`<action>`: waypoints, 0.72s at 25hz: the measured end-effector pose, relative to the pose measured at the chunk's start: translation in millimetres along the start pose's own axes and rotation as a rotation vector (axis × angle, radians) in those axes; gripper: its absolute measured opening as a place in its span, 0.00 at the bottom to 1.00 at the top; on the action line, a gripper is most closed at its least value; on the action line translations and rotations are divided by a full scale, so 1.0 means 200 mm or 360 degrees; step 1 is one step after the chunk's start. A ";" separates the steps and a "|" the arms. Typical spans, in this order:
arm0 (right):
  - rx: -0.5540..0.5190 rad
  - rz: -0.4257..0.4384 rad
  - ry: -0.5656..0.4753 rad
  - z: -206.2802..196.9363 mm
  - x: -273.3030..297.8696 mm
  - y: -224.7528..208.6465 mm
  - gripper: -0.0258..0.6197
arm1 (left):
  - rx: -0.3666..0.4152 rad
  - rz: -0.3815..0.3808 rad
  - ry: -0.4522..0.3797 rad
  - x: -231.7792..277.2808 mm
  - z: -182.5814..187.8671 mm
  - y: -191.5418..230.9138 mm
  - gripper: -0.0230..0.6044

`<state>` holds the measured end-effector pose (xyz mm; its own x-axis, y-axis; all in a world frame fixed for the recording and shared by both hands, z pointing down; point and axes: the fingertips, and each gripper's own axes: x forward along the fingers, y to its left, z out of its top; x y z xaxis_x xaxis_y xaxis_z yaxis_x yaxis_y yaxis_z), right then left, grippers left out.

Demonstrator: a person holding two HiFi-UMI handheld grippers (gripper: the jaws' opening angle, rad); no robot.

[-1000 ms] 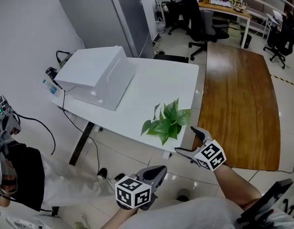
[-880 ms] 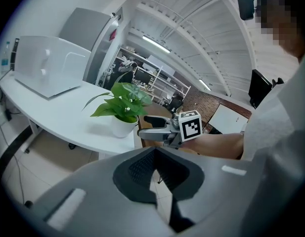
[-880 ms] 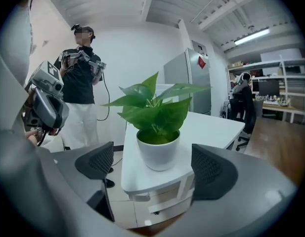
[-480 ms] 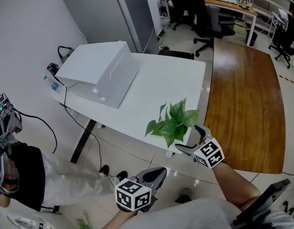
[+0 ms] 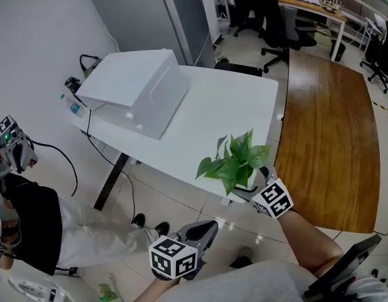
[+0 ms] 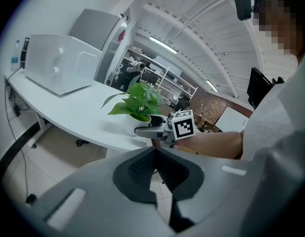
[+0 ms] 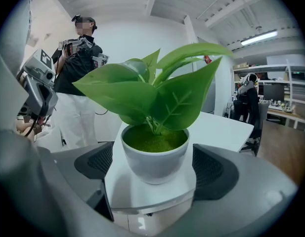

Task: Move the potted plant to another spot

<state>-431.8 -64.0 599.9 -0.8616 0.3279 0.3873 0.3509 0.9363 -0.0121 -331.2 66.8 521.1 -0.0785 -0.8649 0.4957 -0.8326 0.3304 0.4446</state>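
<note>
The potted plant, green leaves in a small white pot, stands on the near corner of the white table. My right gripper is open and level with the pot. The pot sits between its dark pads, with a gap on each side and no contact. In the left gripper view the plant and the right gripper show ahead. My left gripper hangs shut below the table's edge, over the floor, with nothing in it.
A large white box lies on the table's far left. A brown wooden surface runs along the table's right side. A person stands at the left. A grey cabinet and office chairs are behind.
My right gripper has moved forward and slightly down, so its open jaws now stand on both sides of the pot. The left gripper has edged forward only a little.
</note>
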 end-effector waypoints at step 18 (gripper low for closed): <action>-0.0018 0.0015 -0.0027 0.03 0.06 -0.02 0.72 | 0.0001 0.0052 -0.0054 -0.01 0.05 0.02 0.03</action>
<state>-444.9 -63.7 599.6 -0.8643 0.3391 0.3714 0.3633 0.9316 -0.0051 -339.7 66.0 515.7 -0.1242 -0.8661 0.4842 -0.8295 0.3584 0.4283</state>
